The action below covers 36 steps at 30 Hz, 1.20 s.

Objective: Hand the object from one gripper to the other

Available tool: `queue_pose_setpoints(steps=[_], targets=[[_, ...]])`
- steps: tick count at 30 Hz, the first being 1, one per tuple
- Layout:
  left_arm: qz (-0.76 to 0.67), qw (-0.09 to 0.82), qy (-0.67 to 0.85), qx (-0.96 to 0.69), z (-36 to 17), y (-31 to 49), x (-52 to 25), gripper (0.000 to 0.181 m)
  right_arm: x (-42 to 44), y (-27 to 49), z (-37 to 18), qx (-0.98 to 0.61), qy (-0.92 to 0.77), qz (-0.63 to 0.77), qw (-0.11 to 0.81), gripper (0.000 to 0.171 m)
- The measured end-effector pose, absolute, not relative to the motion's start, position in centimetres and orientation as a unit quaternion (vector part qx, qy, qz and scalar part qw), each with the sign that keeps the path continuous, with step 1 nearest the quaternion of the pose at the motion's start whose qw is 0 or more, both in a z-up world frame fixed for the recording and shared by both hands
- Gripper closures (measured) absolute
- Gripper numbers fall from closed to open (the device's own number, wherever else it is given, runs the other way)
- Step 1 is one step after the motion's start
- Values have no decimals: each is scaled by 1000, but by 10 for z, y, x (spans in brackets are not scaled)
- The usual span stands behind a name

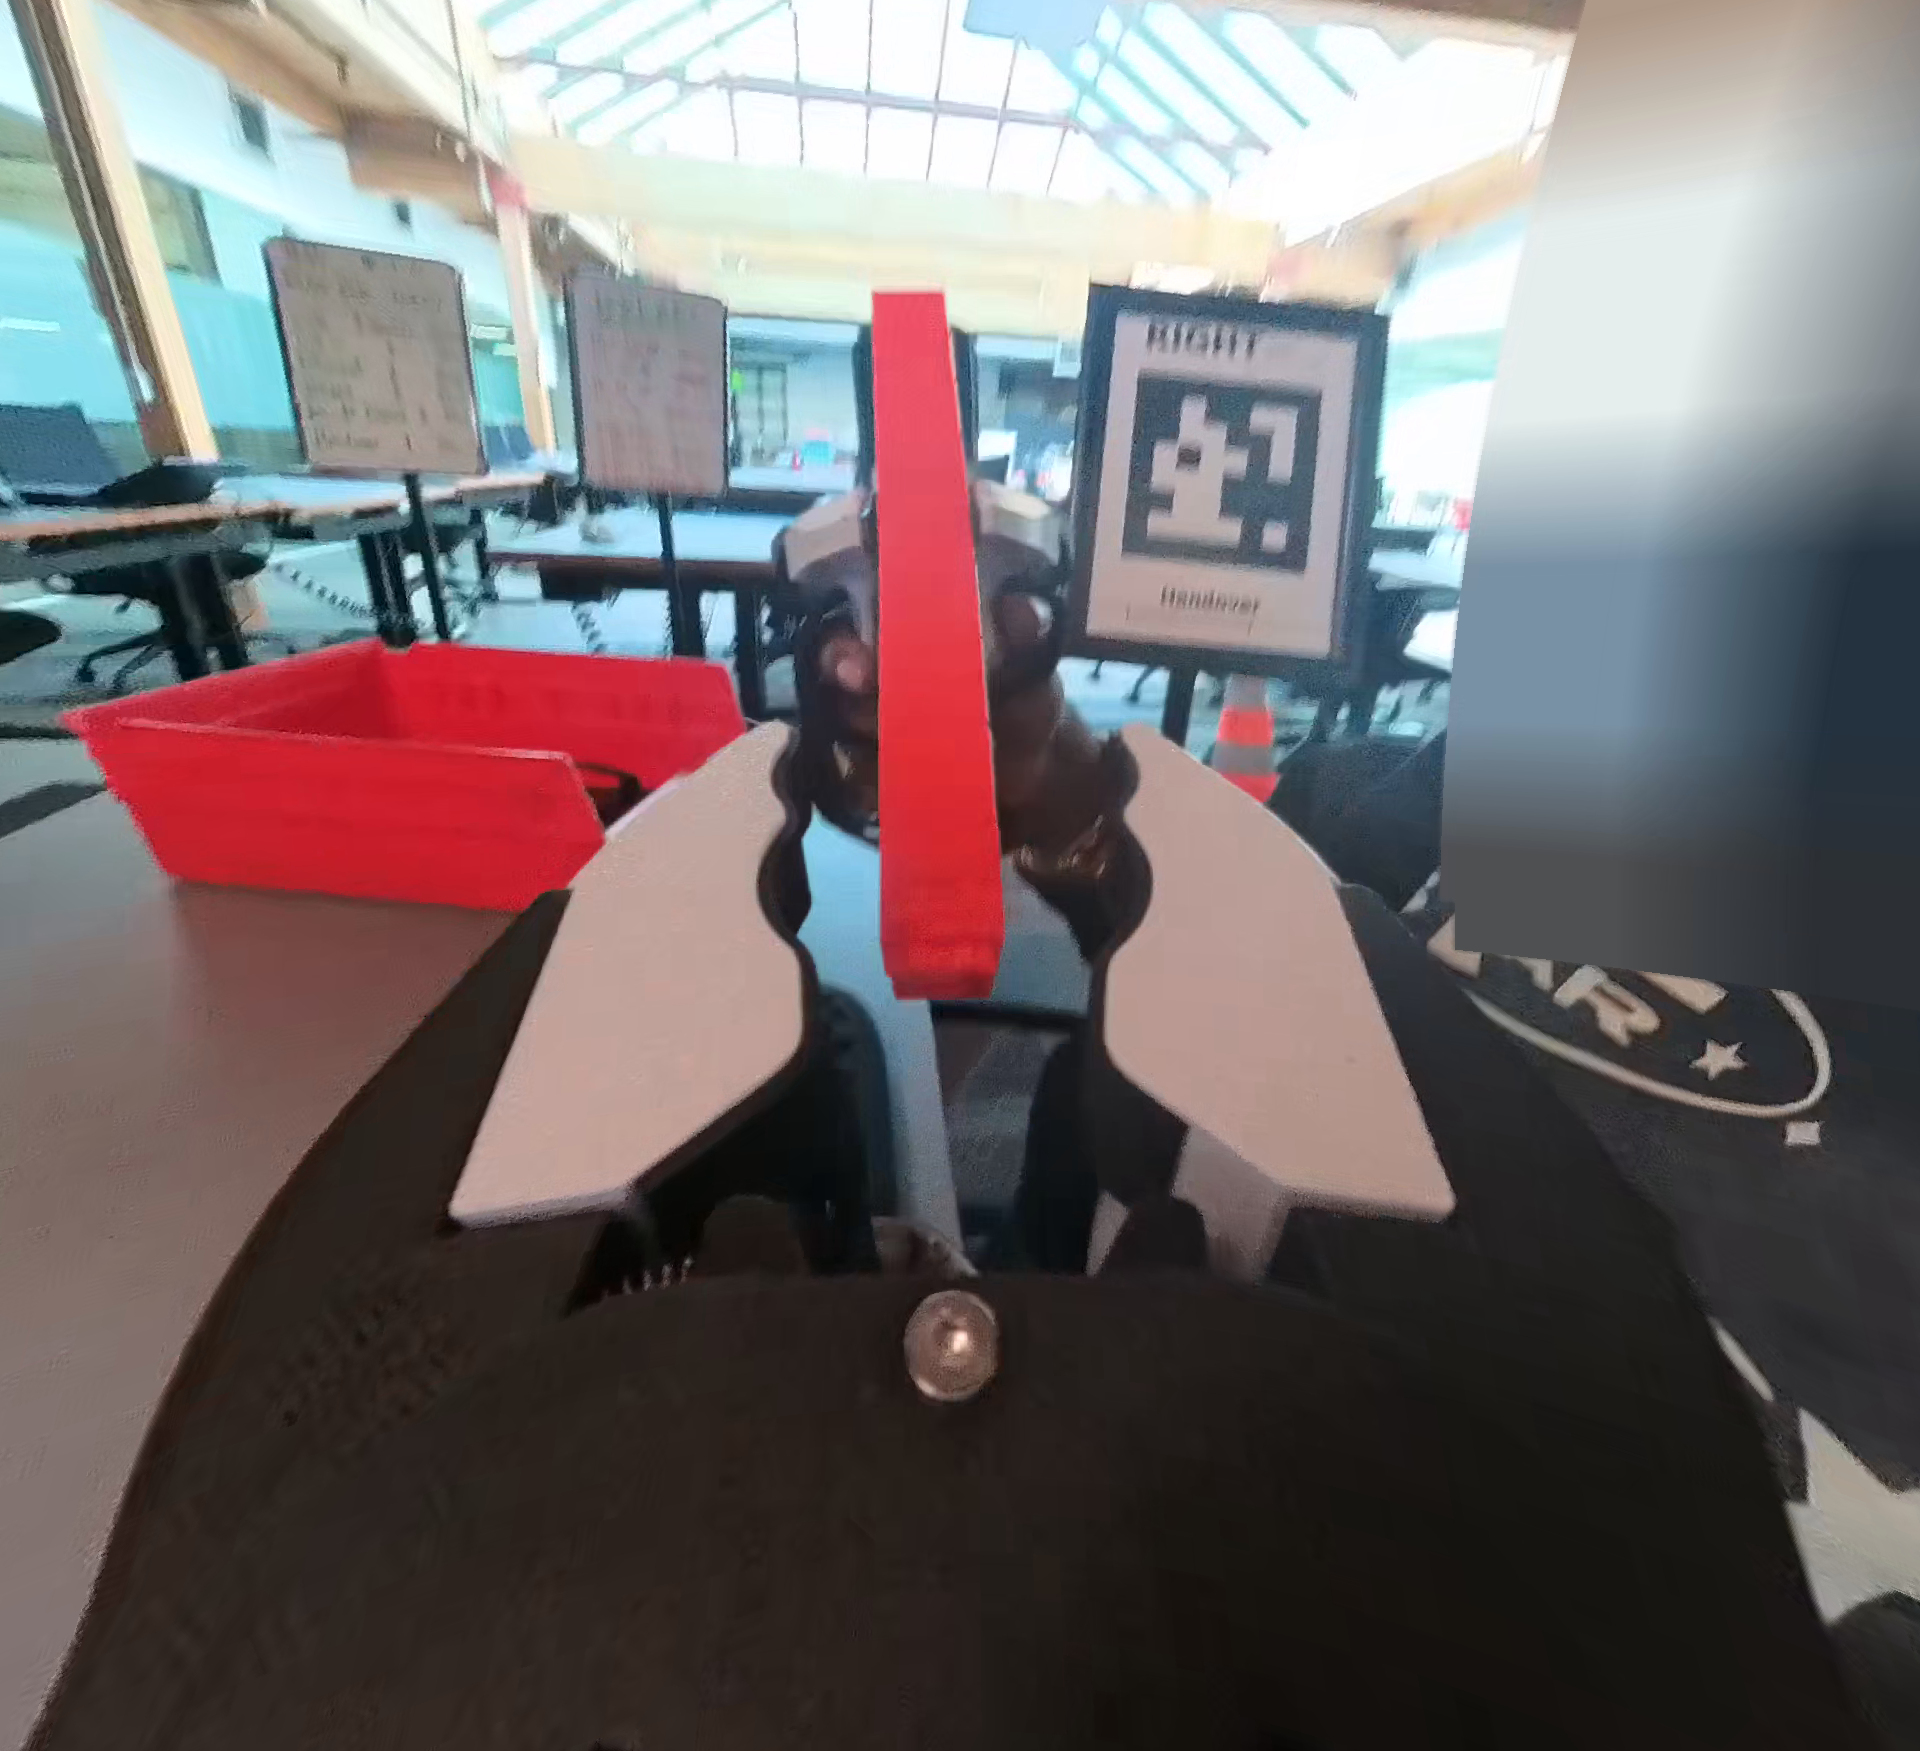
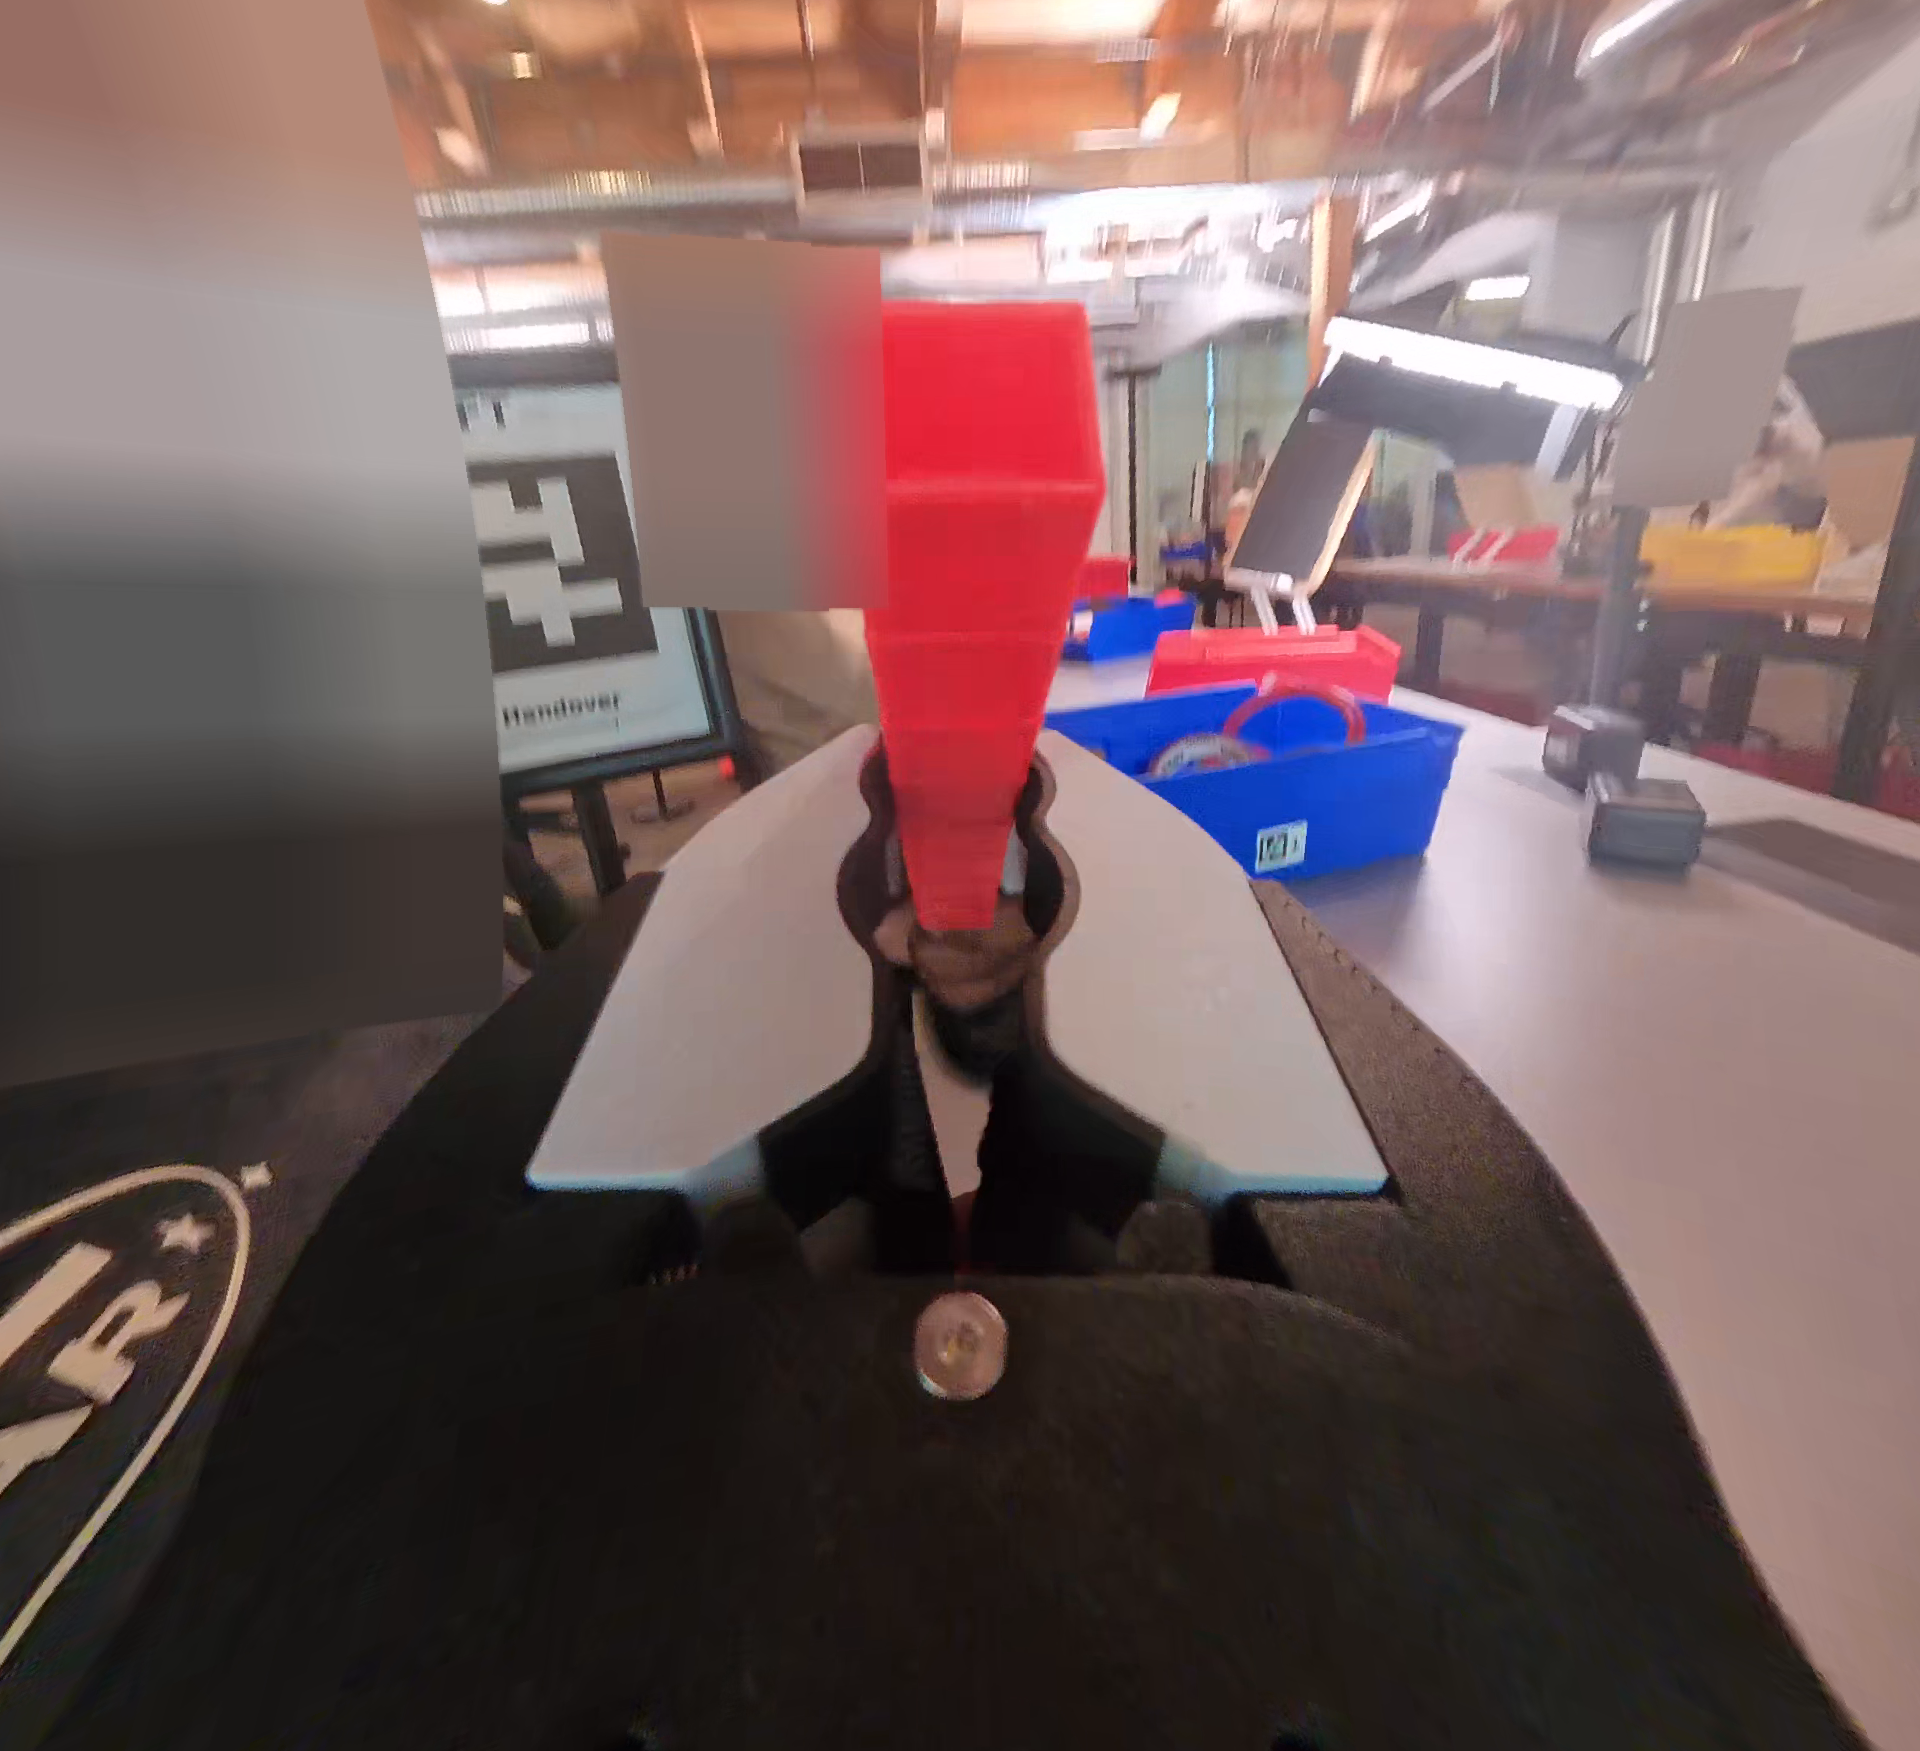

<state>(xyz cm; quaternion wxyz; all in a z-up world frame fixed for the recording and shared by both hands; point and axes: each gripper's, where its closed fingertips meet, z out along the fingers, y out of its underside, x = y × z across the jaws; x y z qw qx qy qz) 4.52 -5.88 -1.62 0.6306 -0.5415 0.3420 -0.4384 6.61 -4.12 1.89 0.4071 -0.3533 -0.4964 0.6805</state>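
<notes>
A long red bar (image 1: 930, 662) (image 2: 977, 621) is held at one end by my right gripper (image 2: 956, 766), whose jaws are shut on it. In the left wrist view the bar points toward the camera. The right gripper's dark fingers (image 1: 1029, 641) clamp the bar's far part. My left gripper (image 1: 951, 745) is open wide, with the bar's near end between its two grey fingers (image 1: 665, 953) and a gap on each side. The left gripper does not show in the right wrist view.
A red bin (image 1: 343, 787) stands on the grey table (image 1: 208, 1026) at the left. A marker sign (image 1: 1226, 475) and an orange cone (image 1: 1247, 735) stand behind. Blue bins (image 2: 1299, 787), a red bin (image 2: 1268, 662) and black blocks (image 2: 1642, 818) sit on the table at the right. A person's dark shirt (image 1: 1662, 1130) is close by.
</notes>
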Motion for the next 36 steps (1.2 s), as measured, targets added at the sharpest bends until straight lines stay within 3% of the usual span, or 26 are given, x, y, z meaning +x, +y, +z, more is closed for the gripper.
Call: queue_pose_setpoints(steps=[5, 10, 28, 32, 34, 36], targets=[[-390, 610, 374, -579, -35, -56, 62, 160, 58, -56, 5, -365, -548, 640, 395, 149], [-442, 645, 328, -530, -22, -53, 71, 160, 56, -56, 20, -351, -497, 662, 438, 148], [-481, 628, 316, -523, -28, -52, 84, 159, 45, -67, -7, -379, -563, 628, 381, 149], [-475, 628, 321, -526, -19, -55, 70, 125, 43, -64, -20, -397, -597, 581, 385, 149], [-460, 656, 306, -514, -9, -55, 60, 125, 41, -69, -30, -405, -617, 570, 362, 149], [-450, 662, 316, -510, -8, -59, 60, 138, 36, -74, -38, -408, -631, 559, 352, 149]])
